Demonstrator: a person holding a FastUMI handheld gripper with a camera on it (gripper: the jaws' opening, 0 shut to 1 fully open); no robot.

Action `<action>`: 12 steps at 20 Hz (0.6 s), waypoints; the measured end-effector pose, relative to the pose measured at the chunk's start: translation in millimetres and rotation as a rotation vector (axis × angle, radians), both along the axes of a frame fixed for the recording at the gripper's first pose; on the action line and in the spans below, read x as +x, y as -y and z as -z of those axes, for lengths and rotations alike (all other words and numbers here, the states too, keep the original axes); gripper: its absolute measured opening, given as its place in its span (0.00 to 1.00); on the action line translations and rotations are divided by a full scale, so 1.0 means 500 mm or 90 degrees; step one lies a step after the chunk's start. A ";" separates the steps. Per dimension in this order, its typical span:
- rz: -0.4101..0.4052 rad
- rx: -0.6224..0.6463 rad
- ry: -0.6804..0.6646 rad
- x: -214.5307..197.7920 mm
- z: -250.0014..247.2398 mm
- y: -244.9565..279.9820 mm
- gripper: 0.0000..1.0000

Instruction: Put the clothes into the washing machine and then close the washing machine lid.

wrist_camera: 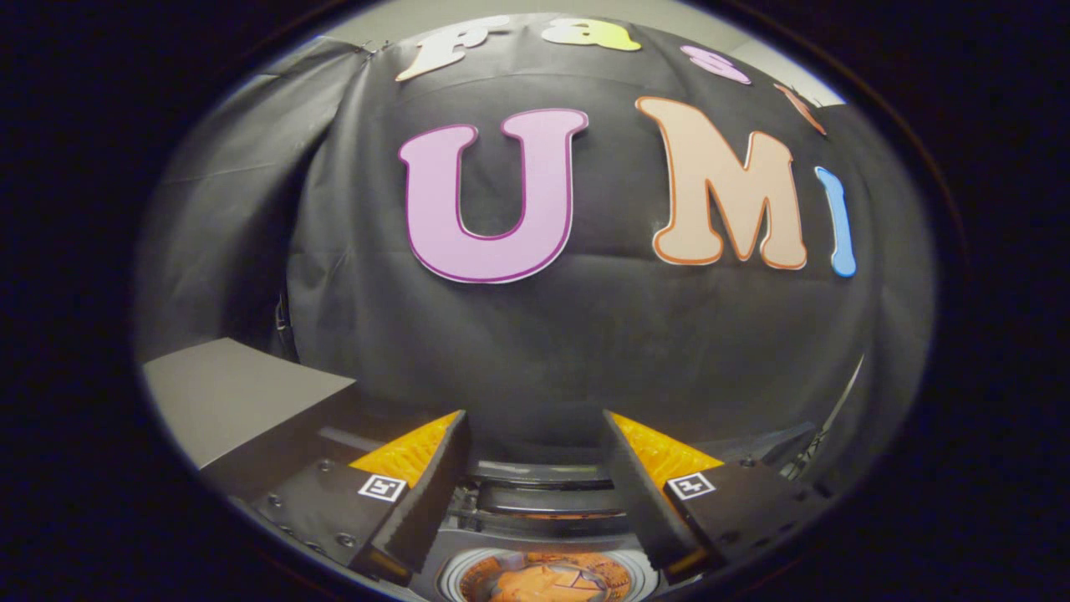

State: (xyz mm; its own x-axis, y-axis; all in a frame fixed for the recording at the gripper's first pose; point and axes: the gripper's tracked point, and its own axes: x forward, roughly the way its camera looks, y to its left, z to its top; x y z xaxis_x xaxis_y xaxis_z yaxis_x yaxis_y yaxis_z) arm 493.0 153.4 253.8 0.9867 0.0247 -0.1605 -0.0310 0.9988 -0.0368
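- The gripper (535, 426) points level toward the booth's black cloth wall (585, 334); its two fingers (435, 485) stand wide apart, with open space between them and nothing held.
- Each finger carries a small square marker on its upper face.
- The washing machine (543, 502) sits low between the fingers and just beneath them; its dark top panel with horizontal ridges shows in the gap.
- The round drum opening (547, 577) lies at the near side of the machine, ringed by a pale rim, and is uncovered.
- The clothes (543, 581), an orange garment, lie inside the drum opening, below the level of the fingers and between them.
- The lid cannot be made out with certainty; the dark ridged part behind the opening may be it, but the view does not settle this.
- A grey flat-topped surface (234, 401), box-like, stands to the left of the left finger, next to the machine, with the cloth wall behind it.
- A thin pale rod or frame edge (844, 401) runs along the right side of the cloth wall, beyond the right finger.
- Neither finger touches the machine, the garment or the grey surface.
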 end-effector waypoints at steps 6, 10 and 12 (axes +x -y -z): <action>-0.027 0.016 -0.073 -0.088 0.045 -0.007 0.97; -0.025 0.006 -0.130 -0.139 0.102 0.009 0.98; -0.023 0.000 -0.139 -0.144 0.116 0.013 0.99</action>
